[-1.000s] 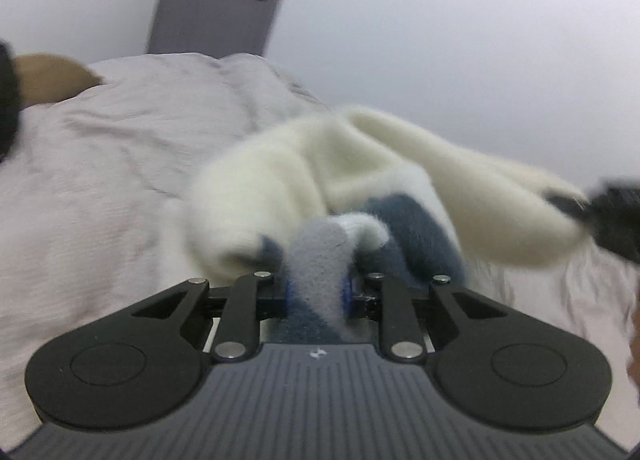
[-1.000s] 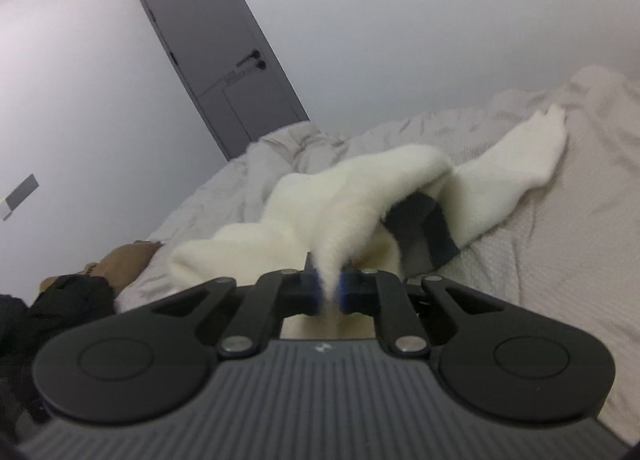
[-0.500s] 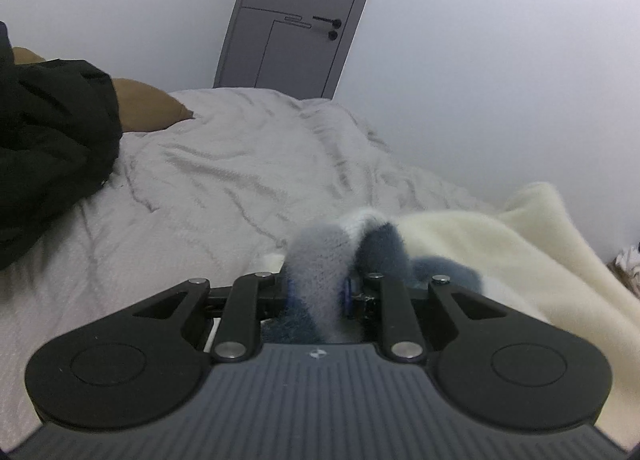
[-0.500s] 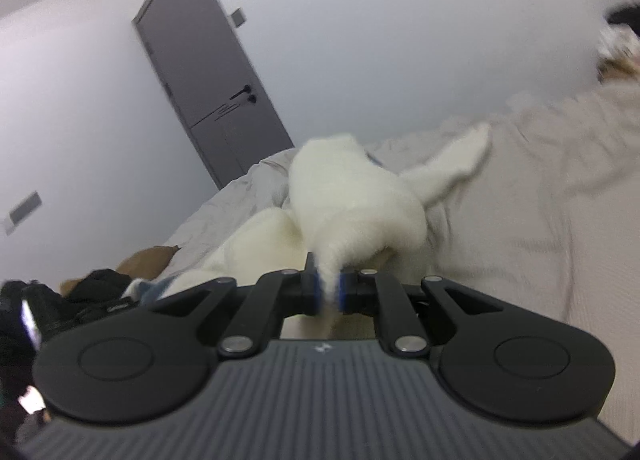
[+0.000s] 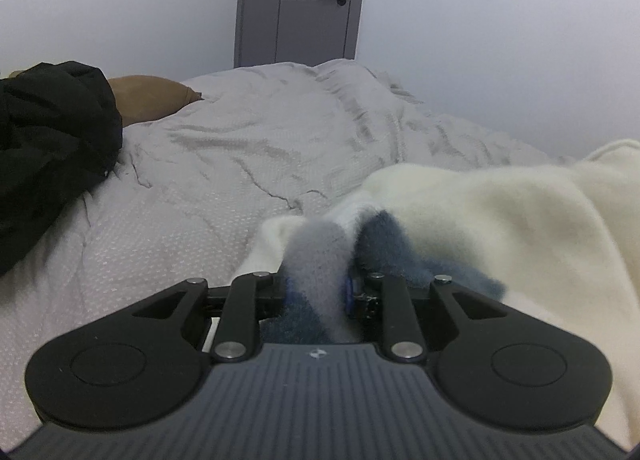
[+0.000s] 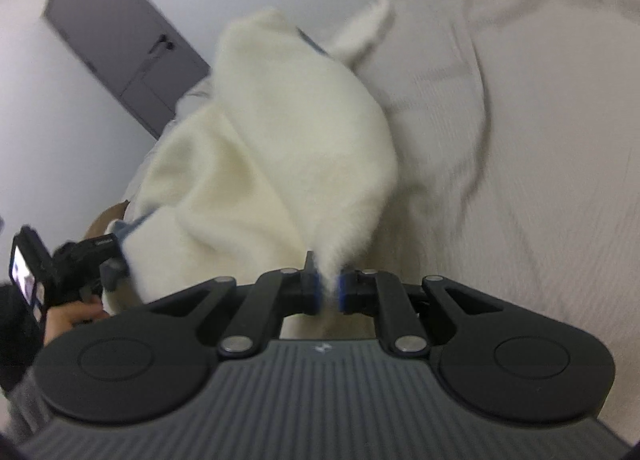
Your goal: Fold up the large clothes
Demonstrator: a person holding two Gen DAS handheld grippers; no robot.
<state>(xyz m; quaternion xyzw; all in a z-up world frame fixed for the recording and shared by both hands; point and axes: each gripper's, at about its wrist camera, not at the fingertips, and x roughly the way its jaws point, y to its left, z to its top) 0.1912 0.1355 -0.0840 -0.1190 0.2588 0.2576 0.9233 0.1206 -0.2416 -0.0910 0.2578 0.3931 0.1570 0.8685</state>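
A fluffy cream sweater [image 5: 500, 228] with grey and blue patches lies bunched over the grey bed [image 5: 240, 164], at the right of the left wrist view. My left gripper [image 5: 316, 292] holds a grey and blue fold of it between its pads, and its jaws are opening slightly. In the right wrist view the sweater [image 6: 280, 148] hangs in a blurred mound, one sleeve trailing onto the bed [image 6: 540, 140]. My right gripper [image 6: 328, 292] is shut on a cream edge. The left gripper [image 6: 116, 260] shows at the far left, held by a hand [image 6: 68, 316].
A black garment [image 5: 48, 132] is heaped at the left of the bed, with a brown pillow [image 5: 148, 96] behind it. A grey door [image 5: 300, 0] stands in the white wall past the bed's far end. Wrinkled bedcover spreads ahead and to the right.
The right gripper has swung across and rolled, dragging the cream sweater over the bed. The left gripper has turned toward the door, still gripping the grey and blue fold.
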